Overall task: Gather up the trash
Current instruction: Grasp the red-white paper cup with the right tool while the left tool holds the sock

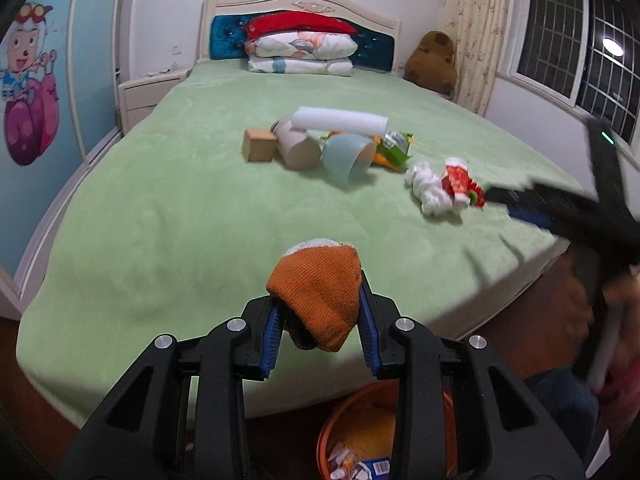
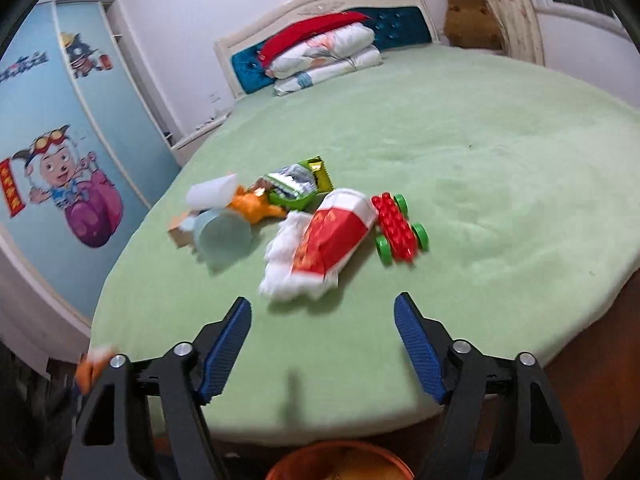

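Note:
My left gripper (image 1: 320, 312) is shut on an orange knitted piece with a white lining (image 1: 320, 292), held over the foot of the green bed (image 1: 160, 220). Below it stands an orange bin (image 1: 332, 424) with scraps inside. My right gripper (image 2: 323, 312) is open and empty above the bed's near edge. Just ahead of it a red-and-white wrapper (image 2: 336, 236) lies on a crumpled white tissue (image 2: 280, 276). Further left a green snack wrapper (image 2: 296, 186) and an orange scrap (image 2: 252, 206) are piled together.
A red toy car with green wheels (image 2: 398, 226) sits right of the wrapper. A pale blue cup (image 2: 224, 236), a beige cup (image 1: 296, 148), a wooden block (image 1: 260, 145) and a white foam roll (image 1: 340, 122) lie mid-bed. Pillows (image 1: 300, 54) sit at the headboard.

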`<control>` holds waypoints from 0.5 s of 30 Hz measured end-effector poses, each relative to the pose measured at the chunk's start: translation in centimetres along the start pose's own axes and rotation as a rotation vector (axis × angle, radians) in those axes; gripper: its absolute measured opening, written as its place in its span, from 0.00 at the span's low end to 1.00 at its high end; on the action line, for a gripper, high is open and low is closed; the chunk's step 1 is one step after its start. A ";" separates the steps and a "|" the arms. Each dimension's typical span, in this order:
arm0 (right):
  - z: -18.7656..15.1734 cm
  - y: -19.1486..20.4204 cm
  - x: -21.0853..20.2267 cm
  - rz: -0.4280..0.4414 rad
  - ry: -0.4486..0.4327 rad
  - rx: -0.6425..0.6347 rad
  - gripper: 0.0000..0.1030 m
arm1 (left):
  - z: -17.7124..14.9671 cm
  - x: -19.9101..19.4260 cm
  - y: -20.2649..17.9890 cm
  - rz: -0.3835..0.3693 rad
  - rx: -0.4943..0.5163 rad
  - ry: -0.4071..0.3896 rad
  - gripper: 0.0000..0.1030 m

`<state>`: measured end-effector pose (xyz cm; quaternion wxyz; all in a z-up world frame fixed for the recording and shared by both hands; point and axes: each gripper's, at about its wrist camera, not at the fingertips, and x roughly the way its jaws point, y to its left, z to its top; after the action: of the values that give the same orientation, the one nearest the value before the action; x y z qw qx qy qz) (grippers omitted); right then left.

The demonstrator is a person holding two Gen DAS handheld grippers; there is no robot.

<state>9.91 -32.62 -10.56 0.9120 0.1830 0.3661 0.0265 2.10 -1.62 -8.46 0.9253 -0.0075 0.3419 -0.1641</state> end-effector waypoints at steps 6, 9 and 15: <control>2.7 -0.1 3.5 0.024 0.060 0.109 0.61 | -2.0 -0.3 0.1 0.004 -0.031 0.014 0.31; 3.4 0.0 4.8 -0.011 0.079 0.143 0.58 | -2.5 -0.5 0.2 0.004 -0.051 0.011 0.31; 3.5 0.4 5.4 -0.015 0.104 0.147 0.34 | -2.9 -0.5 -0.6 0.009 -0.064 0.007 0.31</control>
<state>16.23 -32.34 -11.66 0.8760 0.2452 0.4153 0.0019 -0.31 -1.68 -10.30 0.9241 -0.0349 0.3500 -0.1491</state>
